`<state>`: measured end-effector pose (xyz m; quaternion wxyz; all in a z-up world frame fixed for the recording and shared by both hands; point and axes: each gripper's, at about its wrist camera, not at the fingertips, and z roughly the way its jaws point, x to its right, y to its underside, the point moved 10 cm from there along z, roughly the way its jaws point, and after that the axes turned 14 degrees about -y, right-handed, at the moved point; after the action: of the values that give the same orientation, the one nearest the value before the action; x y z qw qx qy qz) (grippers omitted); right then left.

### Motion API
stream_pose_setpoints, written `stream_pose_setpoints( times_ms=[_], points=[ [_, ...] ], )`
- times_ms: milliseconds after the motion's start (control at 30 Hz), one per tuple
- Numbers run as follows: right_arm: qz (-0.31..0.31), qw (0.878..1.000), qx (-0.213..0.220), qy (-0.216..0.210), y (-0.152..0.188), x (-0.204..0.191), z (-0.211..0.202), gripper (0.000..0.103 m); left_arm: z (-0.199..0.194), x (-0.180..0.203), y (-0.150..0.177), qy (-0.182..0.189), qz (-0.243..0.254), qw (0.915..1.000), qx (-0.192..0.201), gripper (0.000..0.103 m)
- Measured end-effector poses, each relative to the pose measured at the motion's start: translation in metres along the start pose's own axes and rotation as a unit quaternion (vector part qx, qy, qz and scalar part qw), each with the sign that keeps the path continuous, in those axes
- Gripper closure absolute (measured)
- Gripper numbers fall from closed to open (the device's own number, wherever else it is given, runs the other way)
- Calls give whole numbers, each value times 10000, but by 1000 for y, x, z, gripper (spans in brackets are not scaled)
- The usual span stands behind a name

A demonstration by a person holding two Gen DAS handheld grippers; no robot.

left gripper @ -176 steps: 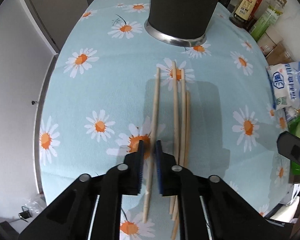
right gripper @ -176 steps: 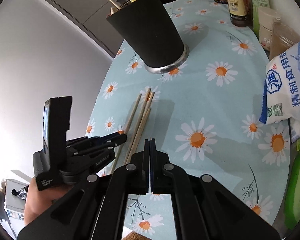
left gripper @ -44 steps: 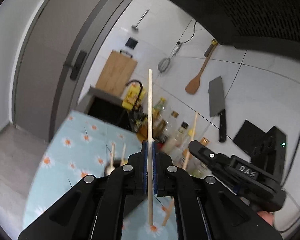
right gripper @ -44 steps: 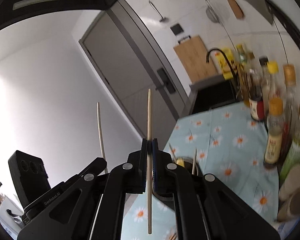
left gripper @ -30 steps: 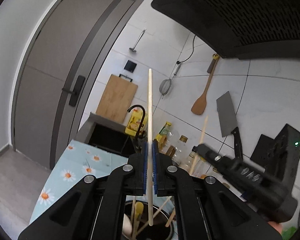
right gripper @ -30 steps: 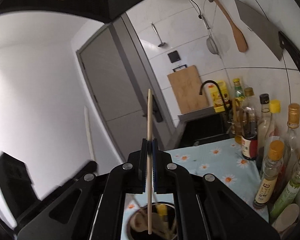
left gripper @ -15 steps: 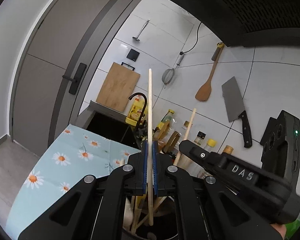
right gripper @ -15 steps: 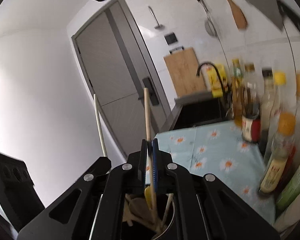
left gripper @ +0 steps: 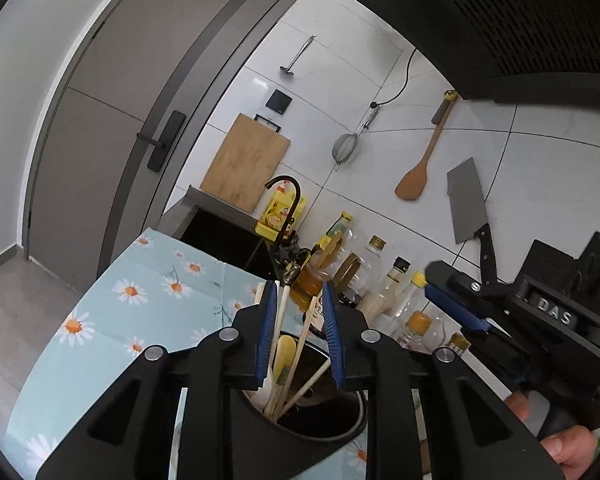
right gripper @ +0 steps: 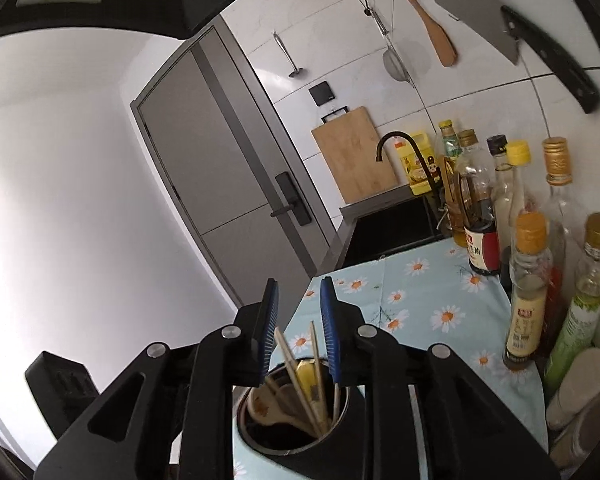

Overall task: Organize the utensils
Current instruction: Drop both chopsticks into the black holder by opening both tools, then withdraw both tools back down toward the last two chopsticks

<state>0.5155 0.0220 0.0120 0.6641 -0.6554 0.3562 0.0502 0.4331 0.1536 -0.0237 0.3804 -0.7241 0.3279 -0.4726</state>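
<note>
Both grippers stood open and empty over the holder; chopsticks were in it.

Nearest, the left gripper (left gripper: 299, 328) and right gripper (right gripper: 298, 326) had jaws spread, gripping nothing, just above the holder (right gripper: 296, 446). Inside it the chopsticks (right gripper: 300, 376) leaned upright among other utensils. Behind the holder lay the cloth (right gripper: 432, 292), then bottles (right gripper: 528, 292). That delivery looked finished; whether more sticks lay below the holder could not be seen.

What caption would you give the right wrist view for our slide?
Open right hand-held gripper poised above a black holder of chopsticks, with bottles lining the daisy-print table.
</note>
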Motion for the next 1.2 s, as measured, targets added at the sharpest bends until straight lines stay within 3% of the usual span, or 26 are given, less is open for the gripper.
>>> stream_pose_setpoints(
  times_ms=[233, 300, 600, 900, 1200],
  points=[
    [79, 9995, -196, -254, 3, -28, -15, 79, -33, 4, -7, -148, 124, 9998, 77, 81],
    [2, 9994, -223, -265, 7, -36, -19, 78, -43, 6, -5, -181, 179, 9996, 107, 75],
    [266, 9978, -441, -412, 31, -56, -35, 72, -71, 6, 7, -395, 109, 9991, -138, 75],
    [365, 9967, -702, -156, 66, -55, -55, 72, -93, -14, 16, -566, 156, 9981, -211, 75],
    [608, 9899, -1277, 95, 123, -53, -49, 71, -102, -52, 19, -600, 52, 9971, -468, 75]
  ],
)
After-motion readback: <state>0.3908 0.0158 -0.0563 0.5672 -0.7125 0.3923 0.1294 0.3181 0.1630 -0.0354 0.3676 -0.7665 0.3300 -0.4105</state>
